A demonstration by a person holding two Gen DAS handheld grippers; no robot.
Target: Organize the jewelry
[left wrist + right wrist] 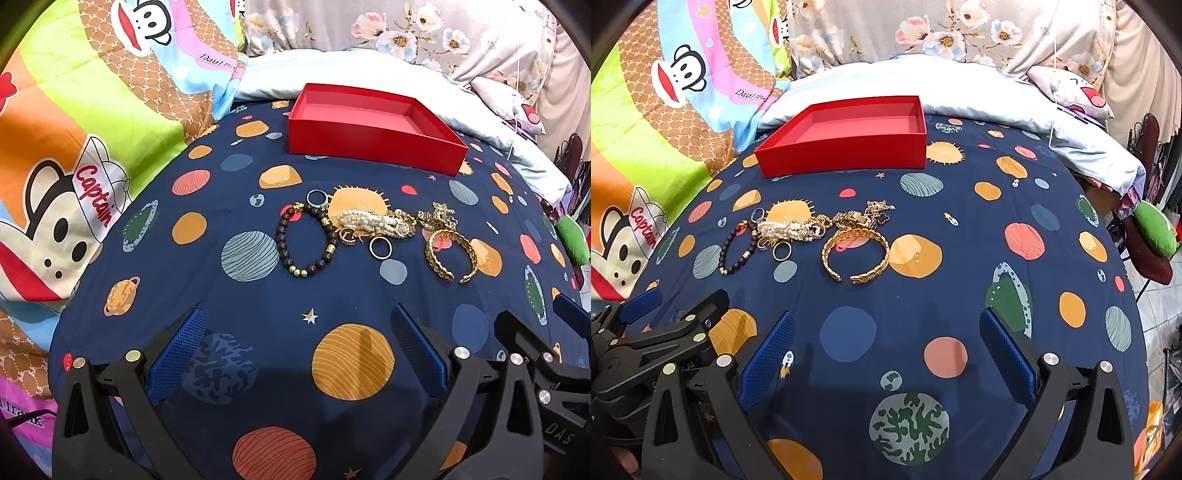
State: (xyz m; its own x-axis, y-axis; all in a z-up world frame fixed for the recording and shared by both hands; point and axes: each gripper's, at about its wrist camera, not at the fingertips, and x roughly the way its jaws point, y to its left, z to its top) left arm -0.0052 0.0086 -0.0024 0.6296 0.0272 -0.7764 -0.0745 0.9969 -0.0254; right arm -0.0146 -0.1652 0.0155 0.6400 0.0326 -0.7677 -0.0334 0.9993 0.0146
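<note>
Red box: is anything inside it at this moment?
The red box shows only its bare red floor in both views; no jewelry is inside. The strip of floor just behind its near wall is hidden. The dark bead bracelet and gold cuff lie outside on the bedsheet.

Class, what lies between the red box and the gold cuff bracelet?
In the right wrist view, a gold watch lies between the red box and gold cuff bracelet.

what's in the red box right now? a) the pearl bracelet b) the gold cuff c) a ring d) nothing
d: the red box shows only its bare red floor, while the gold cuff, pearl bracelet and gold ring all lie on the planet-print sheet in front of it.
</note>
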